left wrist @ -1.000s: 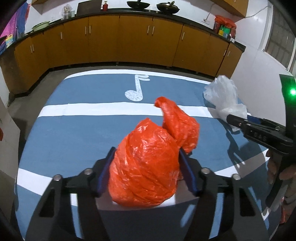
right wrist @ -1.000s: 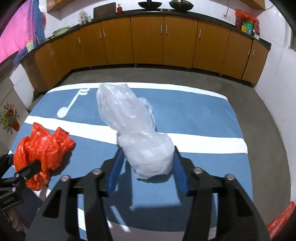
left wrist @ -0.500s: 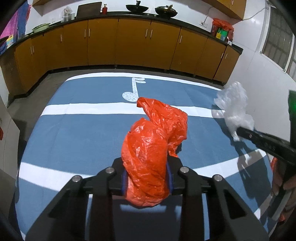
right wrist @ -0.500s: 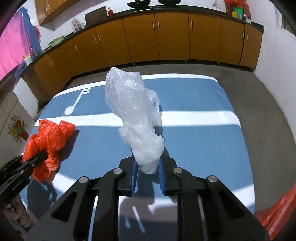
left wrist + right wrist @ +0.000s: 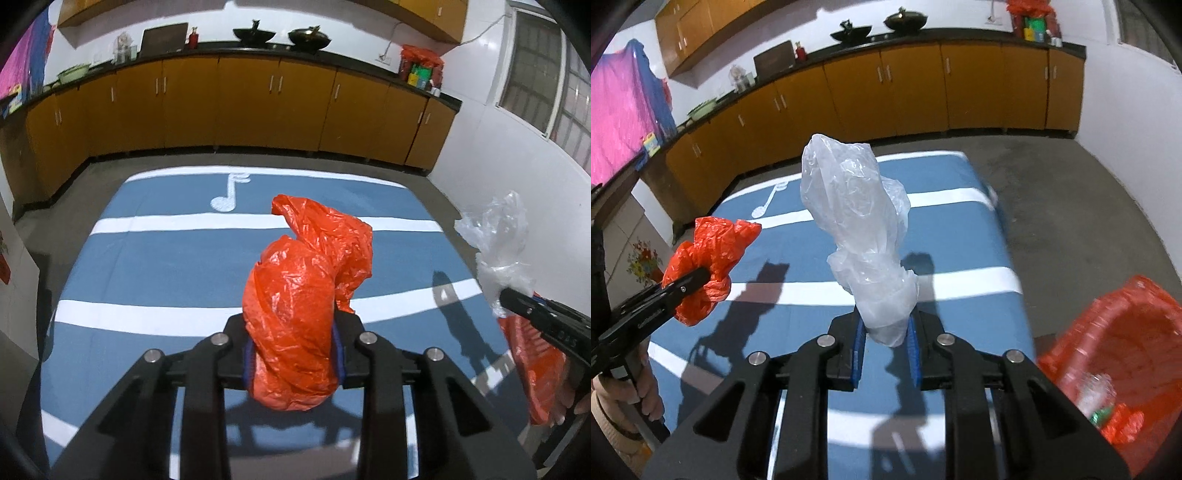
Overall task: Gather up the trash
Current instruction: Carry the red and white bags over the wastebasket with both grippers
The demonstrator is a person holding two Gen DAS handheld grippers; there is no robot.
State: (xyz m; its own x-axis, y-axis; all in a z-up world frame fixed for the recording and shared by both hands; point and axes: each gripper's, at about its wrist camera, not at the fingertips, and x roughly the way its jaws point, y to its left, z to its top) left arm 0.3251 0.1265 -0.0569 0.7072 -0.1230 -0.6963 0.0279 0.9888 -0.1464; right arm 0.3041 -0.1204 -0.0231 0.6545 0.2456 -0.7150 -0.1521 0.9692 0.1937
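Observation:
My left gripper (image 5: 293, 350) is shut on a crumpled orange plastic bag (image 5: 306, 291), held up above the blue mat (image 5: 166, 266). From the right wrist view the same orange plastic bag (image 5: 705, 266) shows at the left, pinched in the left gripper (image 5: 696, 280). My right gripper (image 5: 884, 347) is shut on a clear plastic bag (image 5: 860, 229) that stands upright from its blue pads. That clear plastic bag (image 5: 498, 243) also appears at the right edge of the left wrist view, in the right gripper (image 5: 509, 295). An orange-lined trash bin (image 5: 1119, 354) with some litter inside sits at the lower right.
The blue mat (image 5: 960, 266) with white stripes and a music note covers a raised surface. Orange cabinets (image 5: 258, 107) with a dark counter run along the far wall. Grey floor (image 5: 1071, 206) lies to the right of the mat. A hand (image 5: 646, 387) holds the left gripper's handle.
Both grippers closed on their bags, which lay on the mat, and lifted them off it. The right gripper has swung toward the orange bin, which has come into view.

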